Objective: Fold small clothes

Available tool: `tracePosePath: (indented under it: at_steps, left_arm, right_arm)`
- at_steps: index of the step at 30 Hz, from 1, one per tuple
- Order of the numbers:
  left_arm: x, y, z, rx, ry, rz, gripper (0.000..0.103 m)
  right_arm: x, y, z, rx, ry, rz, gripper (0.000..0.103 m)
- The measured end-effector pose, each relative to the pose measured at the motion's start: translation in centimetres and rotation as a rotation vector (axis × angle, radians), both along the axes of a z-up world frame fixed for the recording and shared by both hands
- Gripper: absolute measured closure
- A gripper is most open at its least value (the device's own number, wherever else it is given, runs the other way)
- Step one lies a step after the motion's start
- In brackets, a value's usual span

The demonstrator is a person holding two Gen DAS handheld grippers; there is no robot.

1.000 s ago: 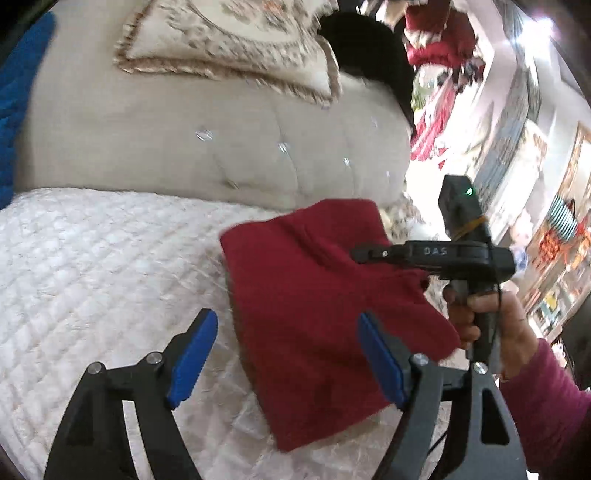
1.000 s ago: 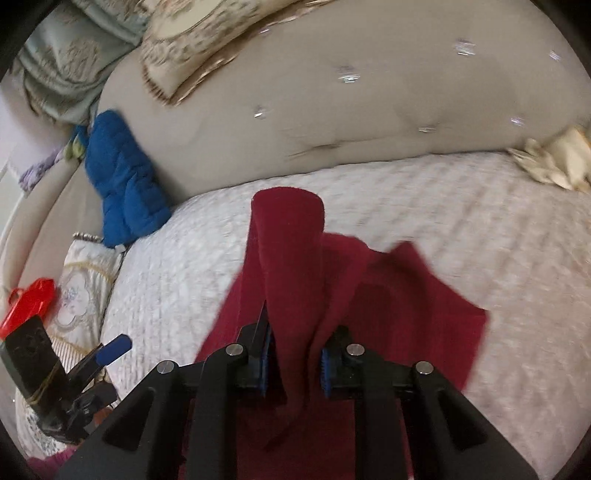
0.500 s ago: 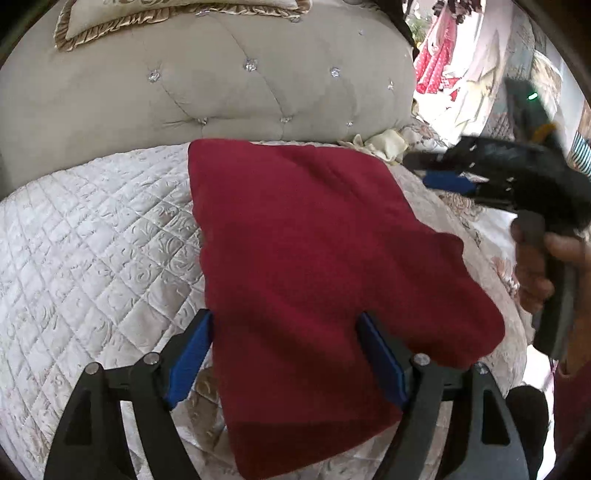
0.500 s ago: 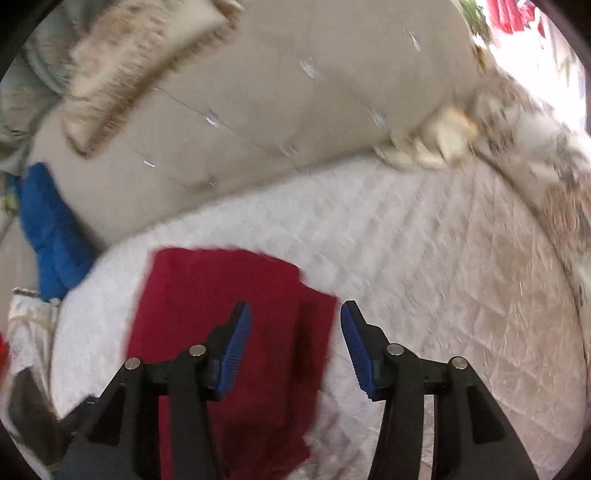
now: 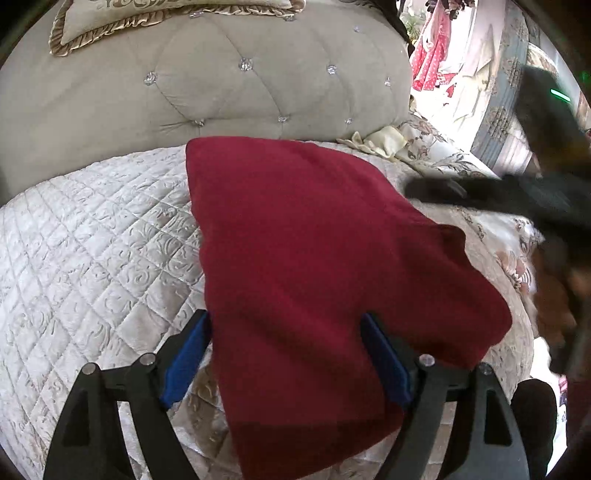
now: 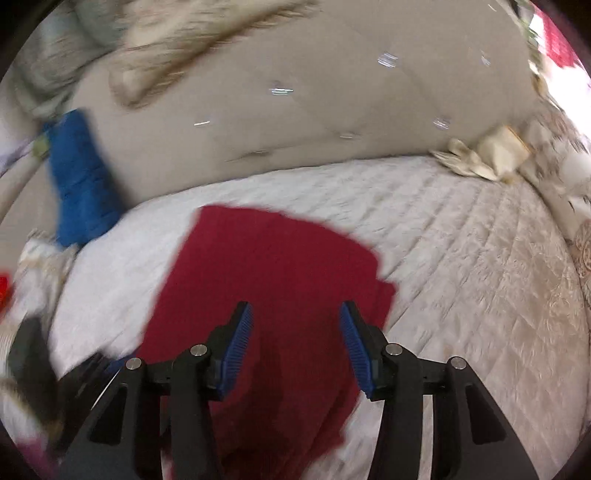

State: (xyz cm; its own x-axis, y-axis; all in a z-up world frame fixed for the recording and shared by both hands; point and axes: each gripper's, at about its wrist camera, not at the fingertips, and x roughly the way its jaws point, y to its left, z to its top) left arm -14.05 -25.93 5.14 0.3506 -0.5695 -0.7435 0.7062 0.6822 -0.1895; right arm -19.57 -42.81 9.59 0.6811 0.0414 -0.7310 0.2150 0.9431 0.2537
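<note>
A dark red garment (image 5: 314,240) lies folded flat on the quilted cream bedspread (image 5: 92,240). My left gripper (image 5: 286,347) stands open and wide over its near end, blue pads on either side of the cloth without pinching it. In the right wrist view, the red garment (image 6: 266,266) lies below my right gripper (image 6: 295,332), which is open with nothing gripped. The right gripper (image 5: 480,192) shows as a blurred black shape at the right of the left wrist view, held by a person's hand (image 5: 554,295).
A tufted beige headboard (image 5: 221,92) rises behind the bed, with a fringed pillow (image 5: 147,14) on top. A blue garment (image 6: 77,177) leans at the headboard's left end. A crumpled cream cloth (image 6: 491,155) lies at the far right corner. The bedspread (image 6: 480,258) is bare to the right.
My right gripper let go of the raised red fold and opened, and the garment now lies flat. My left gripper came down and closer over its near end.
</note>
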Motion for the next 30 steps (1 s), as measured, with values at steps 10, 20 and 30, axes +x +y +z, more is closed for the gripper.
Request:
tracePosePath:
  at_steps: [10, 20, 30]
  left_arm:
    - [-2.7, 0.9, 1.8, 0.047, -0.094, -0.054, 0.017]
    - [-2.8, -0.8, 1.1, 0.05, -0.069, -0.071, 0.016]
    - [-0.8, 0.5, 1.8, -0.01, -0.022, 0.009, 0.016]
  right_arm:
    - [-6.1, -0.1, -3.1, -0.048, 0.062, -0.062, 0.086]
    - [-3.2, -0.7, -4.1, 0.034, 0.089, -0.098, 0.099]
    - [-4.0, -1.5, -1.5, 0.045, -0.041, -0.176, 0.064]
